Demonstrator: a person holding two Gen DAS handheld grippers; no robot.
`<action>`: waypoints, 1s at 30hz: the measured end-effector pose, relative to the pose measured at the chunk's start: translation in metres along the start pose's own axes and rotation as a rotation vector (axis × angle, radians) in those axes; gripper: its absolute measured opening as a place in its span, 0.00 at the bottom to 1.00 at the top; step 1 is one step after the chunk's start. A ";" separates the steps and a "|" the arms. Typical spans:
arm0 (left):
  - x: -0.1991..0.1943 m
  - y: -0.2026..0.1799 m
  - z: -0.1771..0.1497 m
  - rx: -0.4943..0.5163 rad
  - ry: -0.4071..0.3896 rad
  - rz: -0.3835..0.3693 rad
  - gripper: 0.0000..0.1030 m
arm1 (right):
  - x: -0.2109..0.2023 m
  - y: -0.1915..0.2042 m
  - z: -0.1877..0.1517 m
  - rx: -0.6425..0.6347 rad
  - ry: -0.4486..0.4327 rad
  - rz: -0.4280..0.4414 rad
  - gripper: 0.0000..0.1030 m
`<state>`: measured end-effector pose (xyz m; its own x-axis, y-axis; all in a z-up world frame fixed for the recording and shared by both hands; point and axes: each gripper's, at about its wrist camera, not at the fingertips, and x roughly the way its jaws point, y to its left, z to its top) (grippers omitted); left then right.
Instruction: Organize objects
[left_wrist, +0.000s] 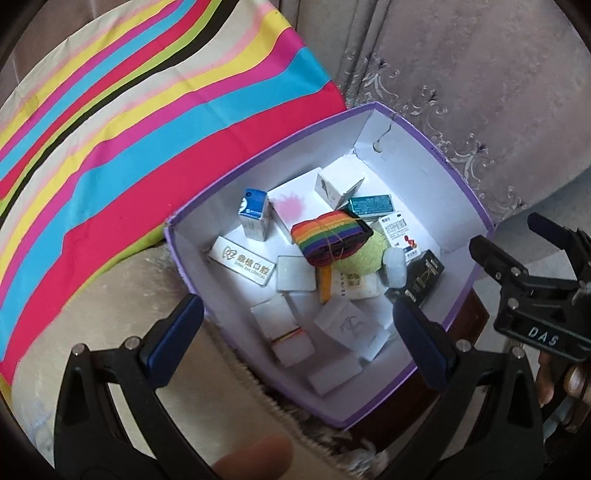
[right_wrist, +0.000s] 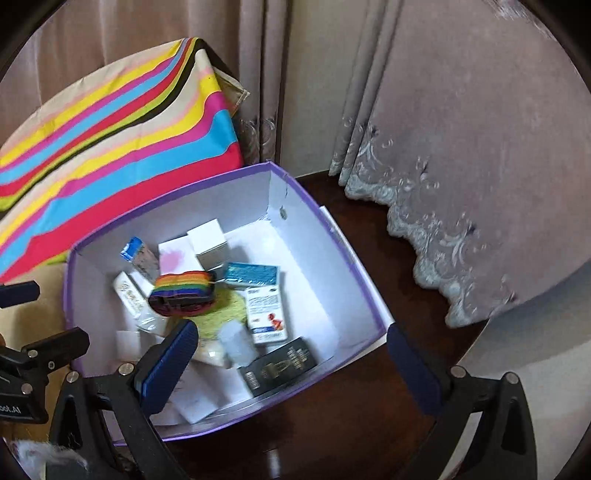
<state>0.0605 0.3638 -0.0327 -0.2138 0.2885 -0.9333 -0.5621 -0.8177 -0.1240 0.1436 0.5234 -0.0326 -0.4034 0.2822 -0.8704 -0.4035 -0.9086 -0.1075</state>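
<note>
A purple-rimmed box (left_wrist: 476, 206) with white inner walls sits on a dark wooden table (right_wrist: 369, 406), its far left corner against a striped cushion (left_wrist: 129, 129), and it is crowded with small cartons. Both tools hang over its near side with nothing between their fingers: the left tool (left_wrist: 295, 339) is spread wide above the near left part of the box, and the right tool (right_wrist: 291, 362) is spread just as wide over the near right corner. In the middle of the box a rainbow strap bundle (left_wrist: 327, 236) lies on a green round pad (left_wrist: 360, 256), its long axis running from the near left toward the far right wall. Beside it a teal box (left_wrist: 371, 205) lies flat, long side roughly along the far wall, and a white medicine box (left_wrist: 400, 232) lies flat, its long axis running from the far wall toward the near edge. A black box (left_wrist: 417, 277) leans by the near right corner, and a white dental carton (left_wrist: 242, 264) lies flat along the left wall. The step in hand appears to be choosing a piece to lift out or straighten. To do it well, I would pick an item lying on top, turn the tool so its fingers close across the short side, and come down vertically so neighbours are not pushed. The loose white cartons at the near edge overlap and could shift.
</note>
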 end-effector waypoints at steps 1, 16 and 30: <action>0.002 0.000 0.000 -0.030 0.004 0.004 1.00 | 0.003 -0.001 0.002 -0.011 0.001 -0.002 1.00; 0.016 -0.002 0.001 -0.054 0.006 0.028 1.00 | 0.037 -0.028 0.008 -0.039 0.053 0.023 1.00; 0.022 -0.005 0.000 -0.055 0.007 0.032 1.00 | 0.048 -0.016 0.006 -0.071 0.082 0.031 1.00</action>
<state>0.0587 0.3740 -0.0525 -0.2256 0.2582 -0.9394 -0.5100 -0.8529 -0.1120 0.1256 0.5536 -0.0697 -0.3449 0.2298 -0.9101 -0.3314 -0.9369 -0.1110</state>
